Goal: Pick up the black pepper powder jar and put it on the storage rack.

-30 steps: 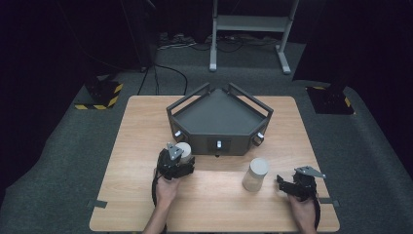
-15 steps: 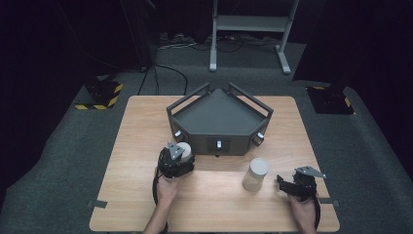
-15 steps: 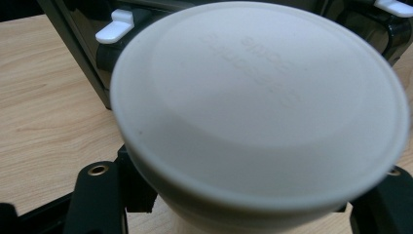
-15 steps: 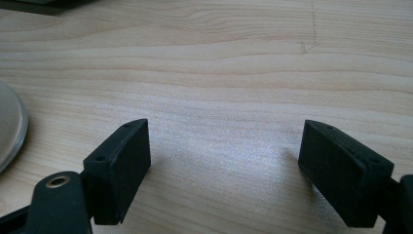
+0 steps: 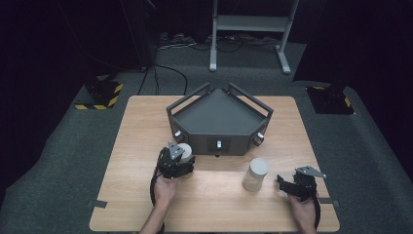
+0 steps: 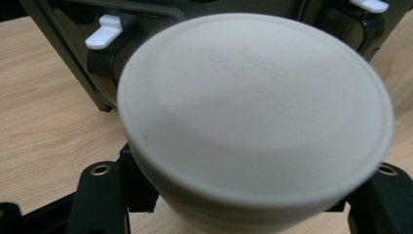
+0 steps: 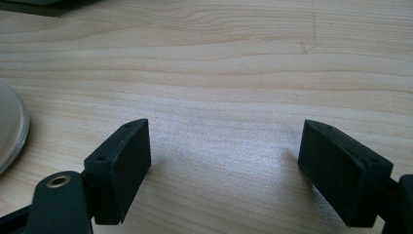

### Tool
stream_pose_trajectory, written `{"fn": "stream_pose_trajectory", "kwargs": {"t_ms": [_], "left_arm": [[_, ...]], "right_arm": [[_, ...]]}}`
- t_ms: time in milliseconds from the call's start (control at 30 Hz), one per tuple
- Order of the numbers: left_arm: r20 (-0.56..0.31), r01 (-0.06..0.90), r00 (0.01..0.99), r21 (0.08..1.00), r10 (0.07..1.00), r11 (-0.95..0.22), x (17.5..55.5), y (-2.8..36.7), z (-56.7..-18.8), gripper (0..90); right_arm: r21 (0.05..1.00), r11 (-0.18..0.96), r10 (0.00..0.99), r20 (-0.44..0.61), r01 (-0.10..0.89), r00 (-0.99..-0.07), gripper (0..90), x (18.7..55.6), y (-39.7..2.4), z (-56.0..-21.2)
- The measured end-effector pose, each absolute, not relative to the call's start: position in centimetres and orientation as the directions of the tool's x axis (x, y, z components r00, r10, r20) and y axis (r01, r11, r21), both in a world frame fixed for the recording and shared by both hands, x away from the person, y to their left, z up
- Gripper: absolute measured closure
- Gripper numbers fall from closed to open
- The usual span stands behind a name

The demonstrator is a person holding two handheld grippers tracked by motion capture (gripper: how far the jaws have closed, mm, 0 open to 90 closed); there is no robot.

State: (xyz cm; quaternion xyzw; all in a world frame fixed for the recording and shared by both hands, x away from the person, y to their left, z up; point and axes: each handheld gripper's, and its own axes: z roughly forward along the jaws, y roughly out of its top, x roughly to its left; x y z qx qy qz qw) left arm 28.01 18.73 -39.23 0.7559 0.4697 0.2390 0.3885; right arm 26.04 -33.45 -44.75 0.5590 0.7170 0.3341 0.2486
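A white lidded jar stands just in front of the dark tray's front wall, left of centre. My left gripper is shut on it; its jaws have just been closing, with the jar between them. In the left gripper view the jar's lid looms large, and the black fingers hug its body on both sides. A second white jar stands free at front right. To its right, my right gripper rests low on the table, open, with bare wood between its fingers.
A dark five-sided tray with side rails and white-tipped knobs sits at the table's middle back. The wooden table has bare room at left and front. The second jar's rounded edge shows at the left of the right gripper view.
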Motion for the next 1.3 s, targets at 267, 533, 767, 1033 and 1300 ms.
{"fn": "stream_pose_trajectory", "kwargs": {"t_ms": [267,533,767,1033,1300], "left_arm": [[-0.043,0.538,0.489,0.801,0.871,-0.263,28.5,19.8,-36.0,35.5],[-0.115,0.550,0.523,0.803,0.844,-0.232,29.0,21.2,-32.6,35.5],[-0.124,0.549,0.543,0.801,0.831,-0.239,29.5,21.2,-30.0,35.5],[-0.135,0.537,0.558,0.811,0.819,-0.232,30.3,21.2,-27.4,35.5],[-0.130,0.527,0.559,0.819,0.819,-0.230,31.4,20.5,-25.7,35.5]], "right_arm": [[0.760,0.147,0.967,0.024,0.634,-0.252,19.5,26.0,-33.6,-44.8],[0.762,0.144,0.968,0.026,0.632,-0.251,19.5,25.9,-33.6,-44.8],[0.759,0.148,0.968,0.020,0.634,-0.251,19.5,26.0,-33.5,-44.8],[0.757,0.157,0.967,0.011,0.635,-0.253,19.6,26.0,-33.4,-44.7],[0.757,0.159,0.967,0.010,0.633,-0.256,19.7,26.0,-33.4,-44.8]]}}
